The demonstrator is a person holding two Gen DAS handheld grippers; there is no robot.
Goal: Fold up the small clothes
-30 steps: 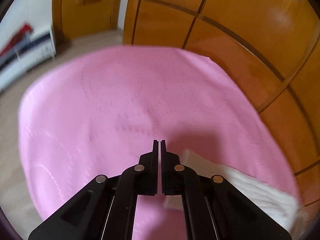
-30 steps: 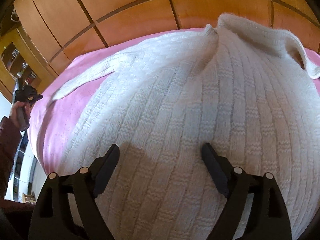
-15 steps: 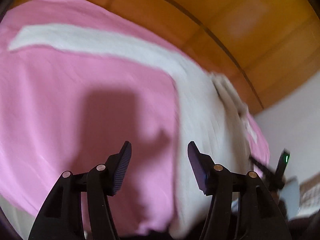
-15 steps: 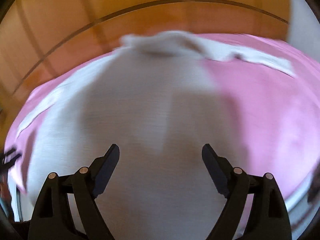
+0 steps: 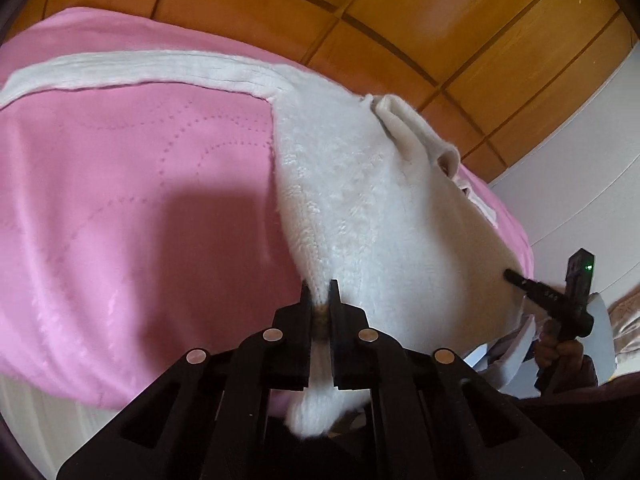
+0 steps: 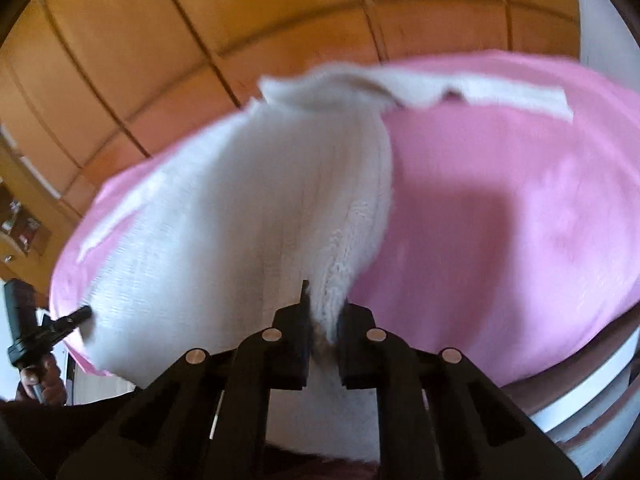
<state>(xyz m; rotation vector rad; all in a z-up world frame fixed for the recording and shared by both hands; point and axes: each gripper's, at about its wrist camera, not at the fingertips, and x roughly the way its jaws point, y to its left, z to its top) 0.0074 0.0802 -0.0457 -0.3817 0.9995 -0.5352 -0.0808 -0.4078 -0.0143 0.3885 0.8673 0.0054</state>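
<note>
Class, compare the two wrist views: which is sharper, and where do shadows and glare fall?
Left wrist: sharp; the sweater knit is crisp, a gripper shadow darkens the pink blanket, glare on the wooden panels. Right wrist: motion-blurred throughout, with a similar shadow on the blanket.

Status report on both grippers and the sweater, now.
Left gripper and right gripper: jaws just closed, each pinching the hem of the white ribbed knit sweater. Sweater flat on pink quilted bedspread, sleeves outstretched. Nothing in the way.

Left gripper angled down, jaws just closed, pinching white sweater hem; right gripper likewise, opposite corner.
</note>
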